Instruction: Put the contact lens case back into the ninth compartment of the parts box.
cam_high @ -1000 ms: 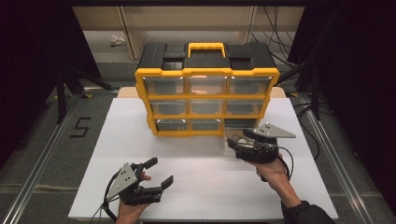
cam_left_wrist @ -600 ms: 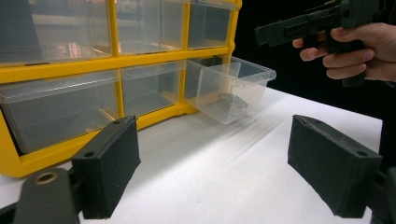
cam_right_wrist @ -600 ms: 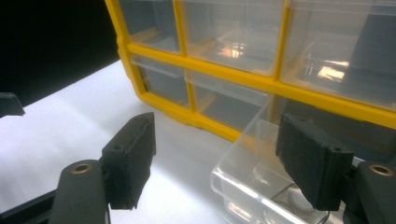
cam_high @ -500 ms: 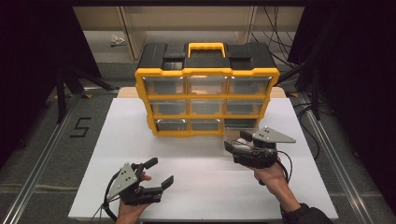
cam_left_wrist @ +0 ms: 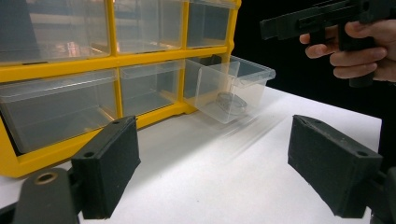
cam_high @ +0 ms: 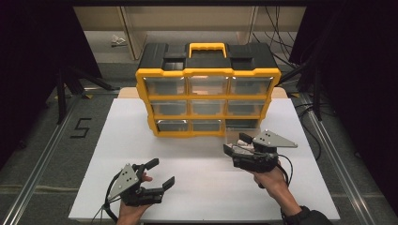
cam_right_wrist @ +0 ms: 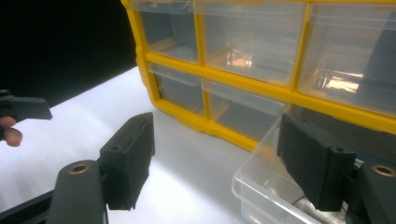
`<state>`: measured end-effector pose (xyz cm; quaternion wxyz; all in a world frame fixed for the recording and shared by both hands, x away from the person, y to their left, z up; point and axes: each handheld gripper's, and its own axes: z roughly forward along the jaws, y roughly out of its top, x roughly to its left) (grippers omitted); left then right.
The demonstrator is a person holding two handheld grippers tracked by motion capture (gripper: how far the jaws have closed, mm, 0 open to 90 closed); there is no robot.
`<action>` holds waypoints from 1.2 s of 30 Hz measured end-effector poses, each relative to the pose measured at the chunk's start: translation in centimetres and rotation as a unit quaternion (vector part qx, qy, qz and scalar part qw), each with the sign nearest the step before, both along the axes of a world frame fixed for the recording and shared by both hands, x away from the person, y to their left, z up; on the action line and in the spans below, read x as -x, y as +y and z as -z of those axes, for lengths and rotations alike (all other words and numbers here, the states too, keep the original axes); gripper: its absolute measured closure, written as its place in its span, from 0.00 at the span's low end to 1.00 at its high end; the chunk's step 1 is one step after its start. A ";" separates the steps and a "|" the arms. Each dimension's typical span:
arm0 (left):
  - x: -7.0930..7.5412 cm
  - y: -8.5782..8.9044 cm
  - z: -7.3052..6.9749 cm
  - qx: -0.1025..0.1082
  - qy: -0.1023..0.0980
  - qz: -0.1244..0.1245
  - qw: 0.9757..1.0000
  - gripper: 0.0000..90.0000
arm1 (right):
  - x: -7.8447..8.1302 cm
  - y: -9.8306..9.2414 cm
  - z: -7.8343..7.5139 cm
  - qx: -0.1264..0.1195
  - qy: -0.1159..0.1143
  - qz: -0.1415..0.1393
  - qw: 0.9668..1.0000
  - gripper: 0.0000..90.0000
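drawer [cam_high: 237, 136], clear plastic, is pulled partway out of the bottom right slot of the yellow organiser [cam_high: 206, 91], which stands on the white table [cam_high: 117, 140]. in the high view the right gripper [cam_high: 232, 145] sits just at the drawer's front, its jaws parted and having just been opening, while the left gripper [cam_high: 162, 173] hovers low over the table well apart from the cabinet, jaws spread and empty. a handwritten "5" is taped on the floor [cam_high: 80, 127] at the left; no other writing can be read.

left gripper view: both pads [cam_left_wrist: 109, 163] stand wide with bare table between them. beyond, the drawer [cam_left_wrist: 231, 86] juts from the frame, and a small round grey thing [cam_left_wrist: 231, 102] lies on its bottom (a coil or disc, too blurred through the plastic to be sure). the right hand [cam_left_wrist: 359, 51] is at the upper right with its tool.

right gripper view: the jaws straddle open space; the drawer's rim [cam_right_wrist: 261, 182] lies by the right pad, though i cannot tell whether the pad touches it. nothing is pinched between them.

judging by the thin see-through walls, the drawer should be light, stiff but a bit flexy, smooth and slippery, and likely to crack if squeezed hard. the best hold looks like the front lip or a side wall near the front, kept level so the loose piece inside does not slide.
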<state>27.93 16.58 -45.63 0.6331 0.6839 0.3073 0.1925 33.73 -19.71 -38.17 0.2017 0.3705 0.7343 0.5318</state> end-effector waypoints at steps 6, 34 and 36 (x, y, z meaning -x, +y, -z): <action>0.0 0.1 0.0 0.000 -0.001 0.000 1.000 0.18 | 0.3 0.2 0.0 -0.002 -0.004 -0.003 1.000 0.31; 0.0 0.0 0.0 -0.001 -0.002 0.003 1.000 0.18 | 2.6 -0.4 1.1 -0.026 -0.030 -0.023 0.999 0.24; 0.0 0.0 0.0 -0.001 -0.001 0.003 1.000 0.18 | 2.7 -0.5 1.2 -0.027 -0.033 -0.022 0.999 0.24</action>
